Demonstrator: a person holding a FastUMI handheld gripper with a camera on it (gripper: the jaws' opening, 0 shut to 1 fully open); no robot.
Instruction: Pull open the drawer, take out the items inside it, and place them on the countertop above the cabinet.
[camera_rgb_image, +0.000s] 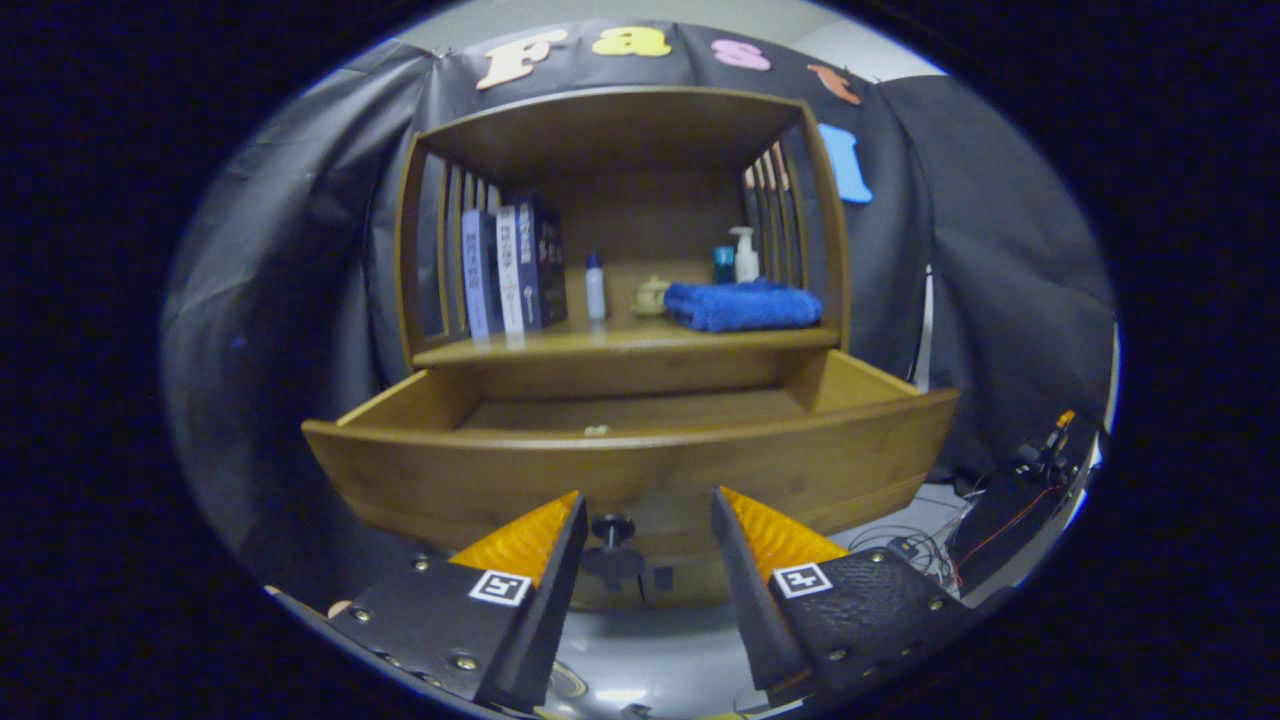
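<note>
Gripper view, one entry. Claw (647, 505): sitting at the bottom centre of the frame, its two fingers (535, 535) standing spread apart and pressing on nothing. Knob (612, 545): a small dark pull showing in the gap between the fingers, mounted on the drawer front, touching neither finger. Drawer (640, 470): wooden, standing pulled out toward the camera across the middle of the frame, its front panel lying just ahead of the fingertips. Drawer floor: showing bare wood for the most part; a small pale item (596, 431) is peeking just over the front panel's top edge at centre, too small to identify. Cabinet (620, 130): wooden, with slatted side walls, filling the upper centre of the frame beyond the drawer. Worktop (600, 342): the flat wooden surface right above the drawer, carrying the following. Books (515, 268): several standing upright at its left. Small bottle (595, 287): white with a blue cap, standing just right of the books. Small pale pot (651, 296): sitting near centre, touching the towel's left end or just beside it; which one I cannot tell. Blue towel (742, 305): lying folded at the right. Pump bottle (745, 255) and teal container (722, 264): standing behind the towel. Cables (925, 545): trailing on the floor at the lower right.
</note>
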